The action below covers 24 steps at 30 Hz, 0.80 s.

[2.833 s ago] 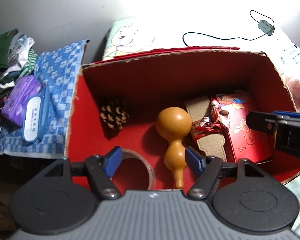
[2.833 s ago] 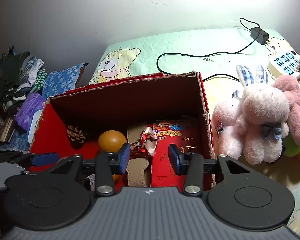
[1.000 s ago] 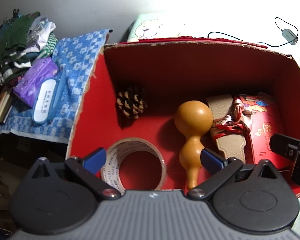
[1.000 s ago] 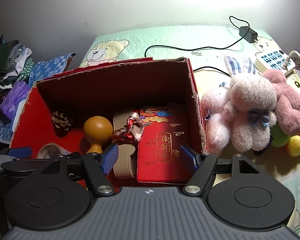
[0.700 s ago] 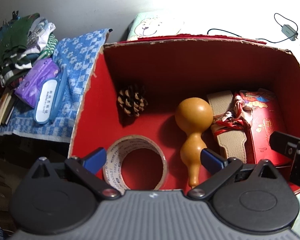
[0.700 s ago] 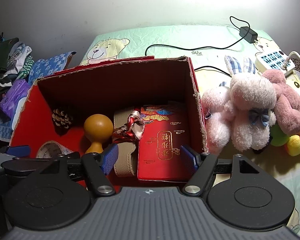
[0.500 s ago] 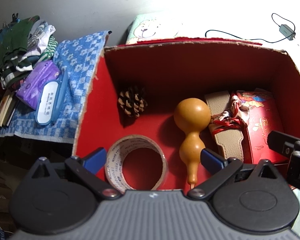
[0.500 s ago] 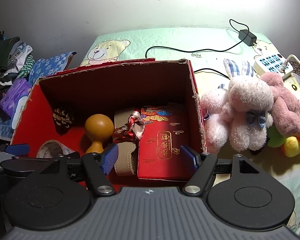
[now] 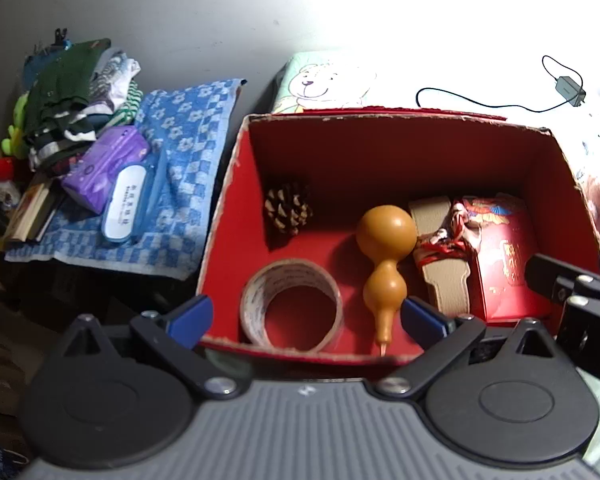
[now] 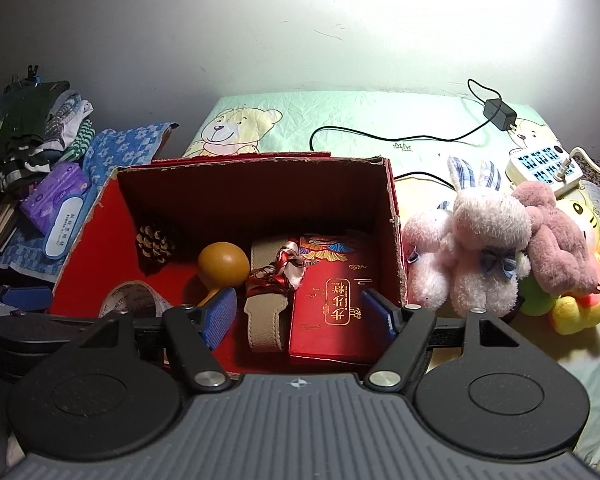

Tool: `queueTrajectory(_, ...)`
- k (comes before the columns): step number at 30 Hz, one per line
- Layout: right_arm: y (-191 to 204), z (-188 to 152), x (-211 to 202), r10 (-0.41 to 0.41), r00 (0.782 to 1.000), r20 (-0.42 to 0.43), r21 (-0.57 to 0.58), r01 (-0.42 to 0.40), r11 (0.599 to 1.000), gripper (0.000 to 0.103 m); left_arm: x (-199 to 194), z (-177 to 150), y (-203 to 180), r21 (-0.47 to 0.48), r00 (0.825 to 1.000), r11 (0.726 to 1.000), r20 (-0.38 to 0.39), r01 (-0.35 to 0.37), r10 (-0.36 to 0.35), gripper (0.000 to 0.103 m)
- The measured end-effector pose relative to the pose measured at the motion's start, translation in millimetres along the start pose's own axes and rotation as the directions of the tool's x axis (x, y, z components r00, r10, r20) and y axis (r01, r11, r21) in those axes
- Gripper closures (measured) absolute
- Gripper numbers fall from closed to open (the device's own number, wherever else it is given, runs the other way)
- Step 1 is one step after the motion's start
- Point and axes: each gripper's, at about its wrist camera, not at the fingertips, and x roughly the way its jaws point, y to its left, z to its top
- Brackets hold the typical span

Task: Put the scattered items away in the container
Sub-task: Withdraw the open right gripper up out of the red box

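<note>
Two handheld grippers hang over the near edge of a red cardboard box (image 9: 228,216) on a bed, both empty. The left gripper (image 9: 305,317) has its blue fingers spread wide; directly ahead of it, between them, a roll of tape (image 9: 292,304) stands against the box's near wall, and a tan gourd (image 9: 384,264) lies just inside its right finger, stem toward the tool. Farther ahead, a pine cone (image 9: 288,208) sits by the far left corner. The right gripper (image 10: 299,311) is likewise wide apart, with a beige strap tied with a patterned ribbon (image 10: 266,304) and a red gift packet (image 10: 336,300) lying side by side ahead of it. Beyond its right finger, outside the box, plush toys (image 10: 484,240) crowd the sheet
</note>
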Motion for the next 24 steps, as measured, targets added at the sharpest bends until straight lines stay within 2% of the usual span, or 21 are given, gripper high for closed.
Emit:
queueTrajectory(6, -3.4, -8.1, -15.5, 0.029, 0.999, 0.016, -0.025, -0.028, 0.999, 0.031, -11.8, -14.7, -2.8, -0.014, 1.0, 1.0, -0.02, -0.007, 0.007, 0.002)
queueTrajectory(14, -17.6, -28.5, -26.1, 0.052, 0.999, -0.014, -0.027, -0.052, 0.998, 0.031, -19.0, -38.9, -21.1, -0.015, 0.998, 0.999, -0.048, -0.032, 0.032, 0.002)
queueTrajectory(24, -39.7, -52.6, -19.6, 0.086, 0.991, -0.101, -0.014, -0.088, 0.996, 0.031, -2.0, -70.3, -44.1, 0.005, 0.986, 0.999, -0.156, -0.05, 0.05, 0.002)
